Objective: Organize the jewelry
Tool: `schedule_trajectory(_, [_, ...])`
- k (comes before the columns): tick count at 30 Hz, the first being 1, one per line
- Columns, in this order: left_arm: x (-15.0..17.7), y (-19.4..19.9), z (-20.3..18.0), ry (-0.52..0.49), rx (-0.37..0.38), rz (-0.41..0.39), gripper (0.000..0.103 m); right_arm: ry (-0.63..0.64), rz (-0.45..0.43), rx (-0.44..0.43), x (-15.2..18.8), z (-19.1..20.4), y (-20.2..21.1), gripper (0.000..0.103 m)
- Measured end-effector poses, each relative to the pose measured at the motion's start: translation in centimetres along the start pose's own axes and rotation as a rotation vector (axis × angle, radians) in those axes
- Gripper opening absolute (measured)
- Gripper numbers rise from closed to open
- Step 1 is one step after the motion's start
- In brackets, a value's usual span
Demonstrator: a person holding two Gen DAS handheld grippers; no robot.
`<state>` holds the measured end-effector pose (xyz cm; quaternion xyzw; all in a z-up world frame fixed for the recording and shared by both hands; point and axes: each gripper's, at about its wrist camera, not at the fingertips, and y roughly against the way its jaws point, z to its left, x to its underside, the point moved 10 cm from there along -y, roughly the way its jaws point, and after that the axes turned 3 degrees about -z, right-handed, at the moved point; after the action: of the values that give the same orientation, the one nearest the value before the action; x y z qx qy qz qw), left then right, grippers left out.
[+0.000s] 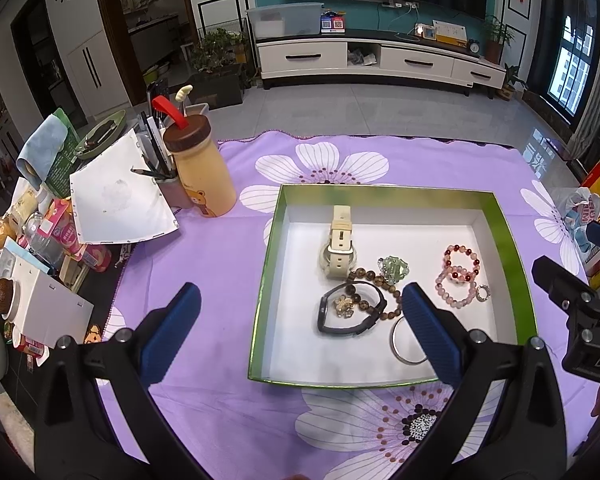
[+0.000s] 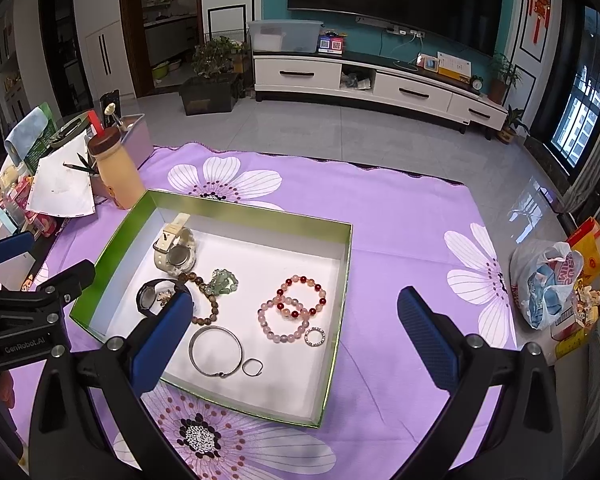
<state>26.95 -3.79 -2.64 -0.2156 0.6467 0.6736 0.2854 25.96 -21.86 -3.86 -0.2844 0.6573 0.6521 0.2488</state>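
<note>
While both claws hang spread wide and empty above the purple flowered cloth [image 1: 228, 264], all the jewelry lies inside the green-edged box [image 1: 500, 216] with the white floor. Left to right on the table: clutter of packets and a white sheet [image 1: 116, 204] at the far left edge, then a tan bottle [image 1: 202, 172] with a brown lid, then the box near the middle. Inside the box, from its left: a cream watch [image 1: 340, 246] resting toward the back wall, a black band [image 1: 352, 308] in front of it with a small gold charm [image 1: 342, 305] inside its loop, a brown bead string [image 1: 380, 280] overlapping the band, a pale green bead cluster [image 1: 394, 269] touching the brown beads, a silver bangle [image 2: 215, 350] near the front wall with a small thin ring [image 2: 252, 367] just beside it, two pink bead bracelets [image 1: 458, 276] touching one another, and a small sparkly ring [image 1: 483, 293] just beside them. Left claw [image 1: 300, 336] open, straddling the box's left wall, its right finger [image 1: 428, 332] over the bangle and its left finger over bare cloth. Right claw [image 2: 294, 340] likewise released, straddling the box's right wall, with the pink bracelets and sparkly ring between its fingers. At the far right, a crumpled plastic bag [image 2: 548, 280] on the cloth's edge.
</note>
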Motion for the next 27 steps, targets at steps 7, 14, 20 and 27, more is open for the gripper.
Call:
schedule_trajectory(7, [0.06, -0.43, 0.12, 0.000, -0.007, 0.003, 0.101, 0.000, 0.000, -0.001, 0.01, 0.06, -0.07, 0.102])
schedule_trajectory(14, [0.04, -0.40, 0.11, 0.000, -0.007, 0.004, 0.101, -0.001, 0.000, 0.000, -0.01, 0.03, -0.06, 0.102])
schedule_trajectory(20, [0.03, -0.37, 0.05, 0.000, -0.007, 0.004, 0.101, -0.002, 0.001, -0.002, 0.07, 0.08, -0.09, 0.102])
schedule_trajectory(27, [0.07, -0.55, 0.34, 0.000, -0.008, 0.007, 0.101, -0.001, 0.001, -0.002, 0.03, 0.01, -0.10, 0.102])
